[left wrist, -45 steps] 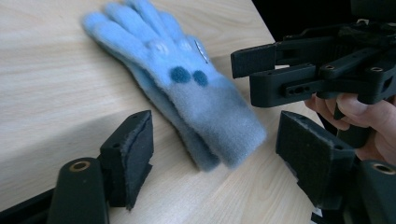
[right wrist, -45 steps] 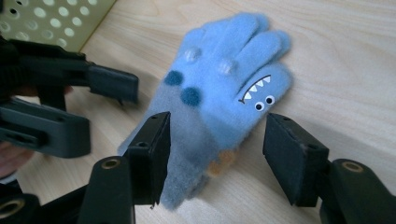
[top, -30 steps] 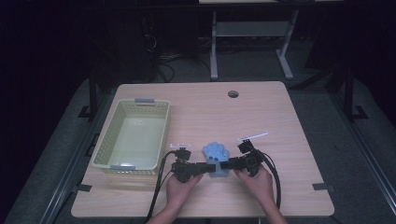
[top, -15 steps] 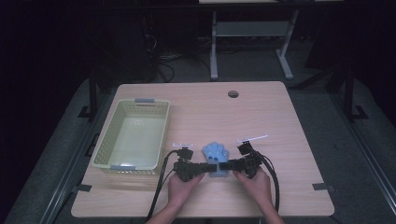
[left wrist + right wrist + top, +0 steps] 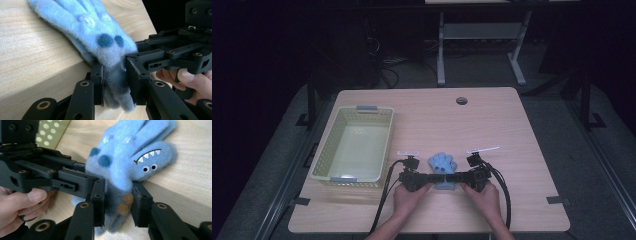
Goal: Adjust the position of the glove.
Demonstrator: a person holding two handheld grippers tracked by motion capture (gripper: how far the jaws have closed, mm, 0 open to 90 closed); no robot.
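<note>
— Left gripper (image 5: 430,178): what are your jaws doing?
— They've just been closing; now they pinch the blue glove's (image 5: 443,165) cuff.
— Your right gripper (image 5: 455,177)?
— Same, squeezing that cuff. Your glove lies on the table (image 5: 512,125), beside the basket (image 5: 323,150).

The high view is looking down on the pale wooden table (image 5: 512,130). Both gripper views are facing each other close up, sharing the fluffy blue fabric glove (image 5: 100,42) between the jaws.

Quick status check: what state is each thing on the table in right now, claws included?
Fuzzy blue monster-face glove: lying flat on the table, cuff end pinched from both sides.
Pale yellow perforated plastic basket: upright, empty.
Left claw: jaws just closing, pressed on the glove's cuff.
Right claw: jaws just closing, pressed on the cuff.
Light wooden table: glove and basket resting on it.
</note>
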